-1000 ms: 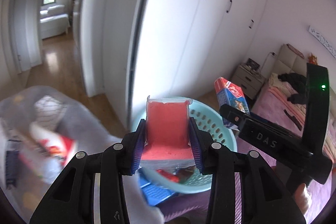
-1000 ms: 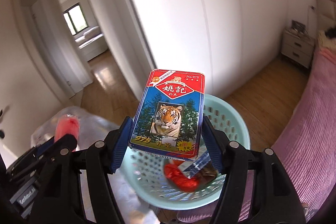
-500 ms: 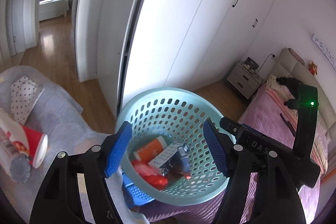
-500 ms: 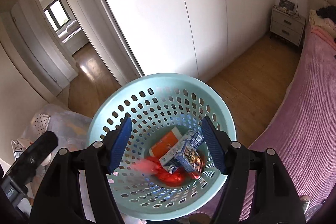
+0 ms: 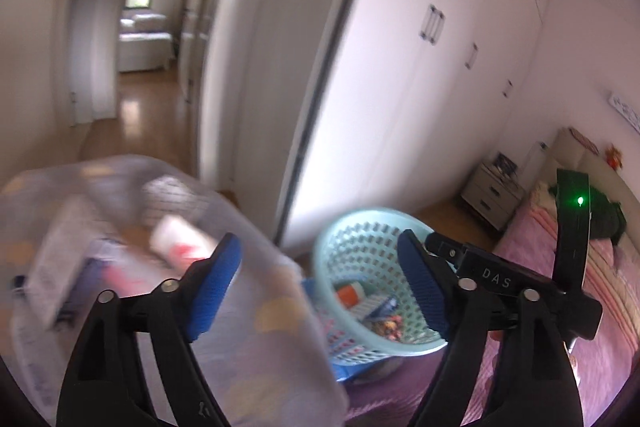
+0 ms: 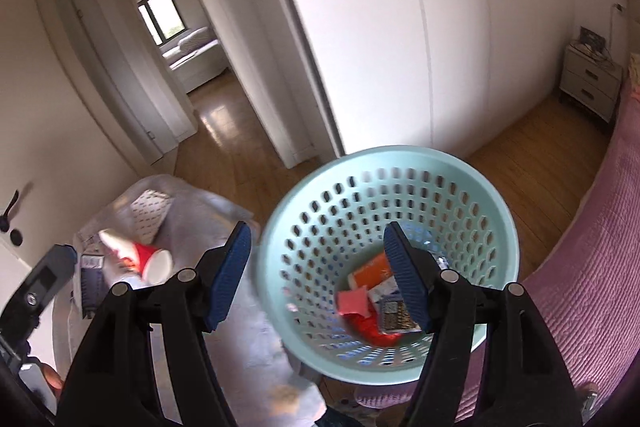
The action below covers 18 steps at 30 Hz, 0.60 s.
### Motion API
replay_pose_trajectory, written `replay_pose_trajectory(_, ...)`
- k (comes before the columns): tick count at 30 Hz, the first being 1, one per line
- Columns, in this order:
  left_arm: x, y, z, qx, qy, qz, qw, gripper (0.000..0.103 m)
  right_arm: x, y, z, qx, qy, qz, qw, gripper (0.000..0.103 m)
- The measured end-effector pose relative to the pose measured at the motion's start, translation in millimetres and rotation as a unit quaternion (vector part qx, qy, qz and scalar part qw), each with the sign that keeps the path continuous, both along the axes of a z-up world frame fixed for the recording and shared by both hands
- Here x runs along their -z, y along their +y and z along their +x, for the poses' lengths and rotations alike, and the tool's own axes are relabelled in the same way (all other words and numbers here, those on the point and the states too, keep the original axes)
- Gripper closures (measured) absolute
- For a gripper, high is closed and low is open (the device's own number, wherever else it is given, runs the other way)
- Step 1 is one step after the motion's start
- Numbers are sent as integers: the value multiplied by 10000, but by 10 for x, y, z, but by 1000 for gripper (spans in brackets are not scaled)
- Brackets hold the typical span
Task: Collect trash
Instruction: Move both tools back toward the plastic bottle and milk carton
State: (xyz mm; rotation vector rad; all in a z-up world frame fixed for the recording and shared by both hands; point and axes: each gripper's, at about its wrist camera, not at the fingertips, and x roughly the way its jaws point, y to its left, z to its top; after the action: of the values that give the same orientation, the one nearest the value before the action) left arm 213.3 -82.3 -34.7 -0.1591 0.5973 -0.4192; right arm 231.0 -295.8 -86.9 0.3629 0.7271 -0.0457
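Observation:
A mint perforated basket [image 6: 472,195] stands at the bed's edge and holds a pink pack [image 6: 352,301], an orange box [image 6: 370,271], a red wrapper and the tiger card box [image 6: 394,315]. It also shows in the left wrist view [image 5: 360,239]. My right gripper [image 6: 316,277] is open and empty above the basket's left rim. My left gripper [image 5: 320,285] is open and empty, left of the basket, over a pale sheet [image 5: 248,347]. On the sheet lie a red-and-white paper cup [image 6: 140,259], a dotted white cup [image 6: 150,213] and blurred items.
White wardrobe doors [image 6: 400,27] stand behind the basket. A pink bed [image 6: 580,267] lies at the right, with a bedside cabinet [image 6: 592,87] beyond it. A doorway [image 6: 180,39] opens to another room over the wooden floor [image 6: 248,155]. The right gripper's body [image 5: 500,283] shows in the left wrist view.
Both grippers let go of their loads, the pink pack and the tiger box, which now lie in the basket. Since then both have swung left toward the sheet.

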Motion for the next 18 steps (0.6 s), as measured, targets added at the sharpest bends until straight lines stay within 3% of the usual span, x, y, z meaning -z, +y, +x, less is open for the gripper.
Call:
replay_pose_trajectory(4,-119,428,-134,-547,-48,69,9985,18,-105,342,-32,-193,-107,-260,9994,27)
replay_pose_trajectory(8,-174,853,-226,-1049,-14,168,9943,16,-195,728,-17,-653,-236,-406,9968,26)
replay_pose_trajectory(11,-102,1202,-319,-1516,179,273,9879,13,-246,1003,12,-932,-311,-603,9933,25)
replay_pose_trajectory(13,14,1460,-352,-1718,500,133,9838,13,-264,1136,33,-1092,-348,-655,9912,24)
replay_pose_trajectory(18,333,1868,-410,-2132,872,22,9731,13,-306,1571,165,-1574,-446,-695,9841,23)
